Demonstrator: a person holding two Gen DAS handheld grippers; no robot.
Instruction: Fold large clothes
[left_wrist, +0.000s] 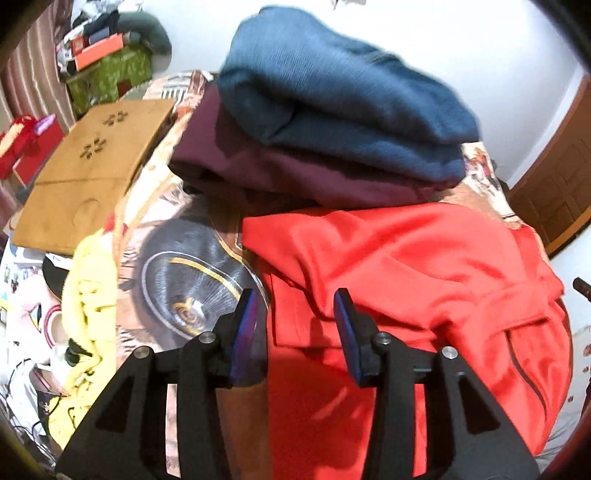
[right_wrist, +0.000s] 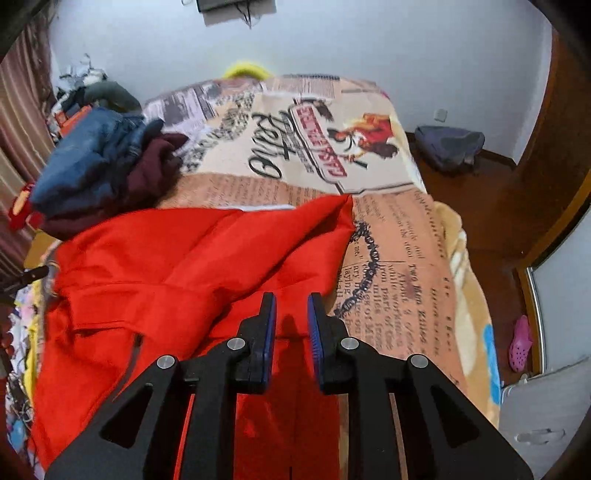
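A large red garment (left_wrist: 406, 273) lies rumpled on the printed bedspread (left_wrist: 192, 258); it also shows in the right wrist view (right_wrist: 177, 266). My left gripper (left_wrist: 295, 306) hovers over the garment's near left edge, jaws open and empty. My right gripper (right_wrist: 291, 310) is over the garment's right part near its pointed corner (right_wrist: 343, 206), jaws open with a narrow gap, nothing between them. Behind lie a folded blue garment (left_wrist: 332, 81) stacked on a folded maroon one (left_wrist: 280, 170); the stack shows at the left of the right wrist view (right_wrist: 96, 162).
A yellow garment (left_wrist: 88, 295) and a brown cardboard box (left_wrist: 88, 170) lie left of the bed. Clutter and a green box (left_wrist: 110, 74) stand at the back left. The bedspread (right_wrist: 399, 258) reaches right to the bed edge; a wooden floor with a bag (right_wrist: 450, 144) and pink shoe (right_wrist: 521, 343) lies beyond.
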